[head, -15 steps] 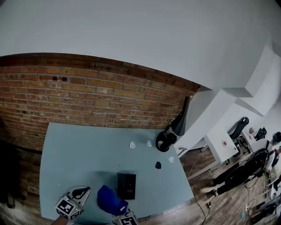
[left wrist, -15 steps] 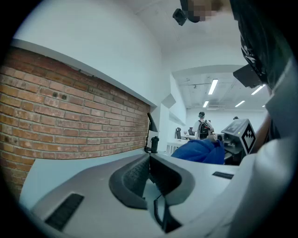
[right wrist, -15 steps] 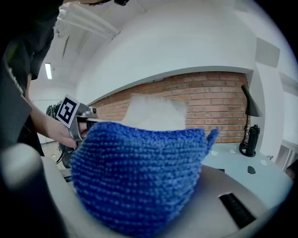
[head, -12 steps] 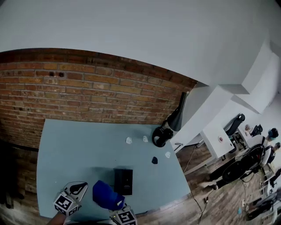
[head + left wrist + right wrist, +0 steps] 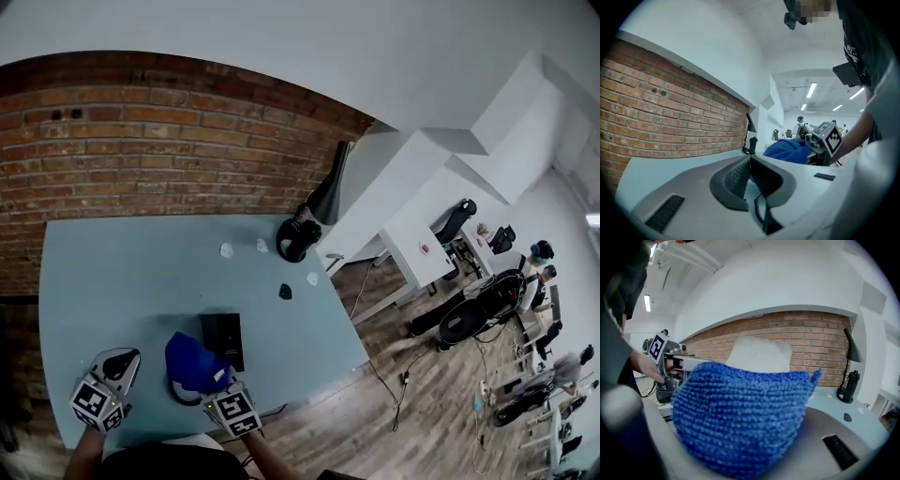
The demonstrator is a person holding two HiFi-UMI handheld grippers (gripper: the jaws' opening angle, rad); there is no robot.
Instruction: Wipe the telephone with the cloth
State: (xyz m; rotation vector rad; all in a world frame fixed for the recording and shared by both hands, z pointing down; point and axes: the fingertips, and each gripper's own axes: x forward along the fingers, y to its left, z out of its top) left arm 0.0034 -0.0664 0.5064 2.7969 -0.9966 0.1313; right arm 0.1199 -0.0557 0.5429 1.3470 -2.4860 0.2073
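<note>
Tongs on the right [image 5: 213, 383] are clamped on a blue knitted cloth [image 5: 740, 413], which bunches over both jaws and hides most of them in the right gripper view. Left tongs [image 5: 750, 159] have their dark pads [image 5: 733, 180] meeting at the tips with nothing between them; in the head view they sit over the tabletop's near left corner [image 5: 120, 364]. Behind everything runs a red brick wall [image 5: 141, 141], along the far edge of the pale blue tabletop [image 5: 131, 272]. At the far right corner stands a black lamp [image 5: 309, 225] on a round base. Next in size, the cloth is held low by the near edge, right of the left tongs. Its right side overlaps the left near corner of the telephone [image 5: 223, 337], a flat black slab lying near the near edge, a little right of the middle; whether cloth and telephone touch cannot be told. Two small white bits [image 5: 226, 250] lie close to the far edge by the lamp, and another white bit [image 5: 312, 278] and a small dark piece [image 5: 285, 292] lie by the right edge
</note>
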